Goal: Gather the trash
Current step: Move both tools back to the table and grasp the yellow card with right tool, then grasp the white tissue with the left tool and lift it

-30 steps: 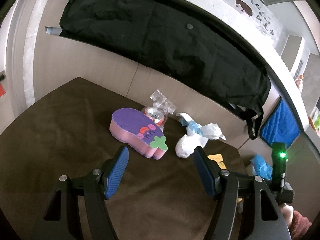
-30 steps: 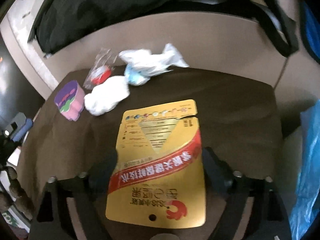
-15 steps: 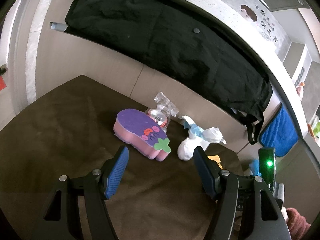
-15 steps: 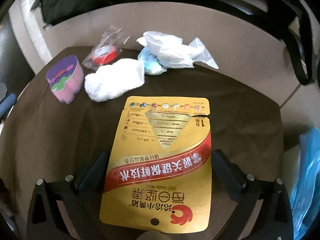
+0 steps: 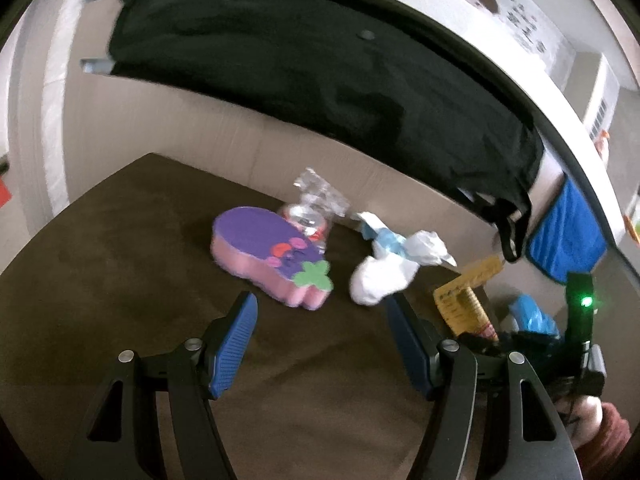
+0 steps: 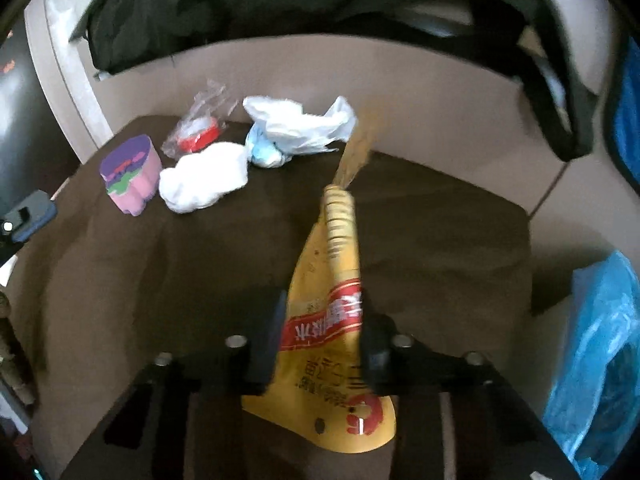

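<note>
My right gripper (image 6: 320, 320) is shut on a gold snack pouch (image 6: 332, 280), which folds upward between the fingers above the brown table (image 6: 440, 232). The pouch also shows in the left wrist view (image 5: 464, 296). Behind it lie a white crumpled tissue (image 6: 204, 180), a white and blue plastic wad (image 6: 296, 128) and a clear wrapper with red (image 6: 196, 132). My left gripper (image 5: 320, 320) is open and empty, close in front of a purple and pink sponge (image 5: 272, 256) and the tissue (image 5: 380, 276).
A blue plastic bag (image 6: 596, 352) hangs off the table's right side. A black garment (image 5: 320, 80) drapes over a shelf above the beige wall panel behind the table. A blue cloth (image 5: 568, 236) hangs at the right.
My right gripper has closed on the gold pouch, which lay flat between open fingers and now stands folded and pinched. My left gripper has stayed open and shifted only slightly.
</note>
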A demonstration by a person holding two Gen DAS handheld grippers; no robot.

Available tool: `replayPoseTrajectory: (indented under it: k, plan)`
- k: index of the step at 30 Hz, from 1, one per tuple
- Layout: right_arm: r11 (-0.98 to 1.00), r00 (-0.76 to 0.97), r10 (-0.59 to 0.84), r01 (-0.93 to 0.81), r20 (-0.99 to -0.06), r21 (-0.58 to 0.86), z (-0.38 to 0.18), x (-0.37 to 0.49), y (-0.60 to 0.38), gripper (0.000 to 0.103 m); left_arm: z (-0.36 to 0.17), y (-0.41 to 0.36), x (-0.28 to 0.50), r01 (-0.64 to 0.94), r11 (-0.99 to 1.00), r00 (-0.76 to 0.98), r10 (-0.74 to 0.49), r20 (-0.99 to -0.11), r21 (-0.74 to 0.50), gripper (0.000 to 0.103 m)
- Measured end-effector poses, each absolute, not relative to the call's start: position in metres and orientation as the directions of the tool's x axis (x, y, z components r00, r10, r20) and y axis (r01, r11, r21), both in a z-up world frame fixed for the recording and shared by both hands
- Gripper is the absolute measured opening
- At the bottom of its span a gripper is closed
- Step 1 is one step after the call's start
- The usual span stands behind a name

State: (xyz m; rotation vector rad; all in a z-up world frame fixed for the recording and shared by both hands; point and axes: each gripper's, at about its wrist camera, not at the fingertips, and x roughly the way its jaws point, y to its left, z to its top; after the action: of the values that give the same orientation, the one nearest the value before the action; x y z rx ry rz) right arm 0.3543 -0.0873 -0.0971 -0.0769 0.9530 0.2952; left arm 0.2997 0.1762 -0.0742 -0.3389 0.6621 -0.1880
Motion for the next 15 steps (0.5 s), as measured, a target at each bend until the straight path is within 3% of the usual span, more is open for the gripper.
replayPoseTrajectory:
  k: [2, 7, 15]
  plan:
    - [0.957, 0.563, 0.224, -0.284, -0.796, 0.068, -0.091, 0.345, -0.094, 0.008, -0.073, 0.162, 0.305, 0.101, 0.933, 0.76, -0.297, -0.578, -0.346, 0.068]
    - [0.948, 0.572, 0.295, -0.272, -0.765, 0.163, -0.079, 0.335, -0.121, 0.008, -0.075, 0.129, 0.333, 0.166, 0.934, 0.712, -0.335, -0.617, -0.316, 0.068]
    - [0.935, 0.593, 0.353, -0.261, -0.723, 0.243, -0.079, 0.319, -0.148, 0.008, -0.094, 0.081, 0.393, 0.15, 0.971, 0.673, -0.237, -0.701, -0.184, 0.066]
